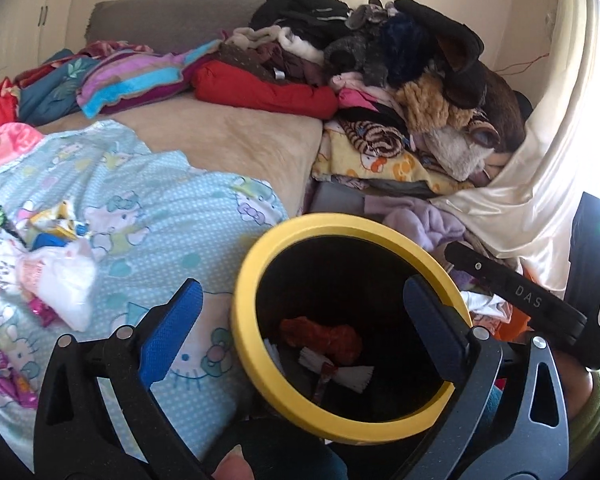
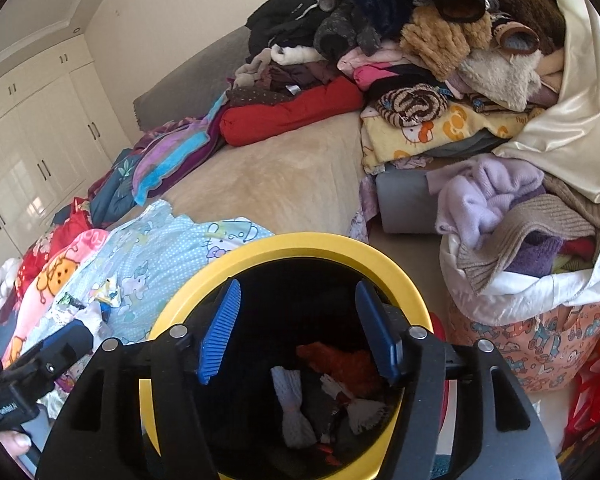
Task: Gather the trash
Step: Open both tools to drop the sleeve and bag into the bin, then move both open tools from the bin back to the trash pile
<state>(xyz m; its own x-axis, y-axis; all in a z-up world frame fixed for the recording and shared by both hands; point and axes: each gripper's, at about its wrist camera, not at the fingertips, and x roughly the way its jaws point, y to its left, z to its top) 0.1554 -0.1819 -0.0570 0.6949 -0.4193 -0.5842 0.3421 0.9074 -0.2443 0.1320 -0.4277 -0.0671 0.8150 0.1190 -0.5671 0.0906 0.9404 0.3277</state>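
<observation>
A black bin with a yellow rim [image 1: 252, 280] [image 2: 312, 244] stands against the bed. Inside lie an orange wrapper [image 1: 324, 338] [image 2: 340, 364] and white wrappers [image 1: 348, 372] [image 2: 292, 404]. My left gripper [image 1: 300, 328] is open and empty, straddling the bin's left rim. My right gripper [image 2: 300, 332] is open and empty, directly above the bin's mouth. Loose trash [image 1: 56, 236], wrappers and a white plastic bag [image 1: 64, 280], lies on the blue Hello Kitty sheet [image 1: 160, 208] to the left. It also shows in the right wrist view [image 2: 100, 296].
A tall pile of clothes [image 1: 400, 80] [image 2: 440, 60] covers the bed's far right. A red bundle [image 1: 260, 88] and striped blanket [image 1: 140, 76] lie behind. A beige blanket [image 2: 280, 176] covers the middle. A full laundry bag [image 2: 532, 280] stands right of the bin.
</observation>
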